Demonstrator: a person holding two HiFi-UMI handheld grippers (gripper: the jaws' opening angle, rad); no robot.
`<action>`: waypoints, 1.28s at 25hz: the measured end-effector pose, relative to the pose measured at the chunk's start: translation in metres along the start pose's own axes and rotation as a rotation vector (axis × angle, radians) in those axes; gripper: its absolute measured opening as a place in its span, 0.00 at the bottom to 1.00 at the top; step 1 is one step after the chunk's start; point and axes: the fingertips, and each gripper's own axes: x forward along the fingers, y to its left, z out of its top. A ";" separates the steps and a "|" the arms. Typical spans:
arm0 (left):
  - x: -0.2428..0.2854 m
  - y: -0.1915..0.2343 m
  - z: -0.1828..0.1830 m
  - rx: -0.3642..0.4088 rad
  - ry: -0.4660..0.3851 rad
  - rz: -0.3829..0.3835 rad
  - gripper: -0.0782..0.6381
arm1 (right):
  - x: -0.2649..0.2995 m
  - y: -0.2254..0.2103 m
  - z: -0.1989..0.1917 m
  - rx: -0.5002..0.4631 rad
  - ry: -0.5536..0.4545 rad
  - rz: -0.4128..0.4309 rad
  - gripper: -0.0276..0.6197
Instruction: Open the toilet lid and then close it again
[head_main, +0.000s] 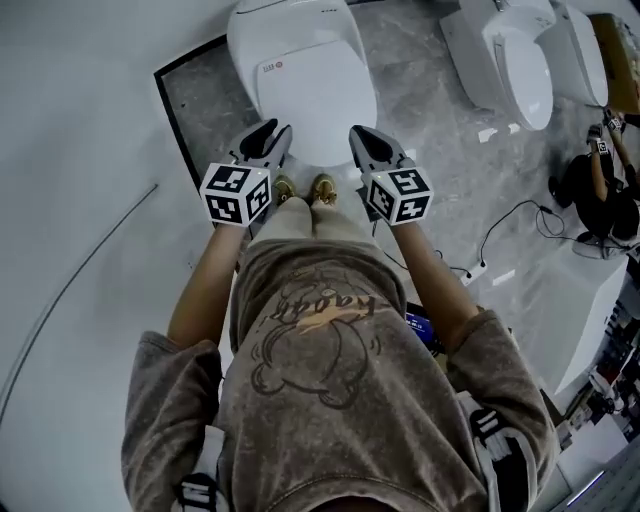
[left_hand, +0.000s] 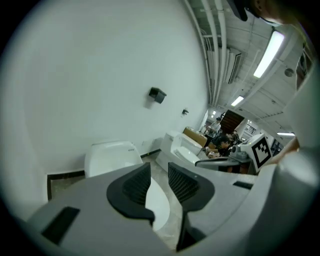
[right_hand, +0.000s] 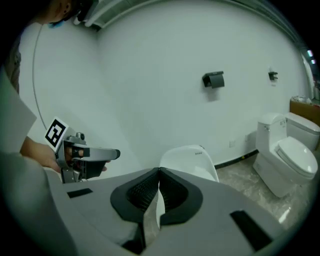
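White plastic toilet lid (head_main: 305, 90) lies shut ahead of the empty left tongs (head_main: 272, 132), spread, and right tongs (head_main: 362, 135), pressed together, perhaps poised to lift it.

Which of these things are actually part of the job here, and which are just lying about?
Part of the job:
- toilet lid, down
- left claw, open and empty
- right claw, shut and empty

Just lying about:
- neighbouring toilet
- floor cable
- black wall box

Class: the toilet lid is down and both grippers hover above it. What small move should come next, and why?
Probably lower the left gripper to the front edge of the lid to lift it: it lies shut, the left jaws stand apart and empty, the right gripper is closed.
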 end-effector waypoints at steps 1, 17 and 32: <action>-0.012 -0.006 0.020 0.013 -0.034 -0.005 0.27 | -0.008 0.010 0.017 -0.025 -0.026 0.015 0.08; -0.105 -0.034 0.097 0.100 -0.334 0.084 0.12 | -0.078 0.052 0.108 -0.205 -0.323 0.042 0.08; -0.101 -0.024 0.089 0.104 -0.338 0.108 0.12 | -0.074 0.041 0.106 -0.190 -0.320 0.014 0.08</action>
